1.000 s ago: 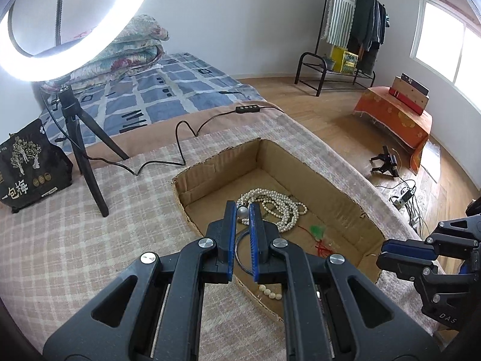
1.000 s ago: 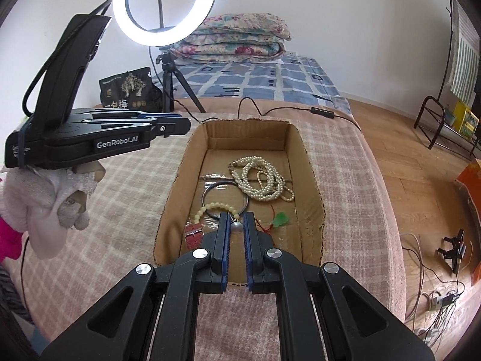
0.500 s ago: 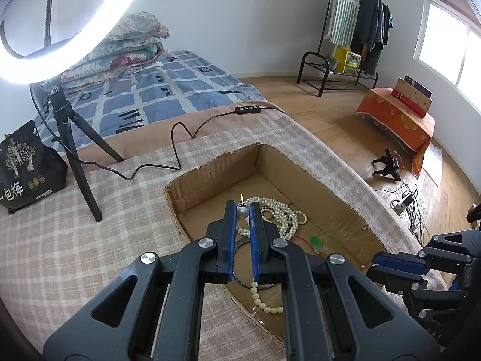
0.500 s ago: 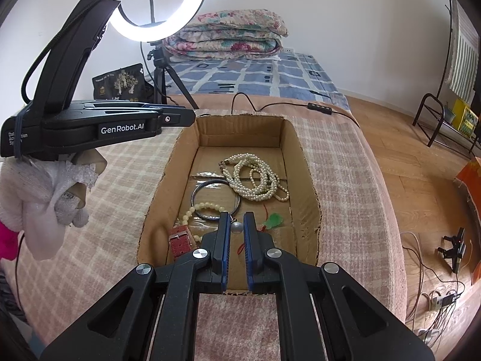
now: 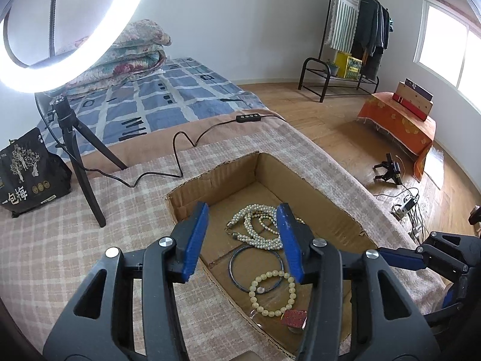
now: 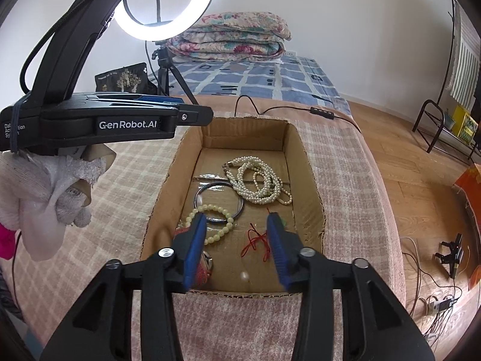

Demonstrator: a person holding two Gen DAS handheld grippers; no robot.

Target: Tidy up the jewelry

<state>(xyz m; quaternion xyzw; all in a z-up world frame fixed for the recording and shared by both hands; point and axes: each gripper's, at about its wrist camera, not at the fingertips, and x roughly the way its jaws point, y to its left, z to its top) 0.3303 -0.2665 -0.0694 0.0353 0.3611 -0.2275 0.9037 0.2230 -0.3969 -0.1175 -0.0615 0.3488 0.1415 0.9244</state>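
Jewelry in cardboard box point(image 6: 306, 180) | left claw point(image 5: 243, 237) wide, above box | right claw point(image 6: 237, 240) wide, above box

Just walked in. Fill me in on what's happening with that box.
A person holds a pair of tongs in each hand above an open cardboard box set on the bed. Both the left tongs and right tongs are open and hold nothing. In the box lie a pearl necklace, a dark bangle, a pale bead bracelet, a red cord and a small red piece. Nothing is gripped yet.
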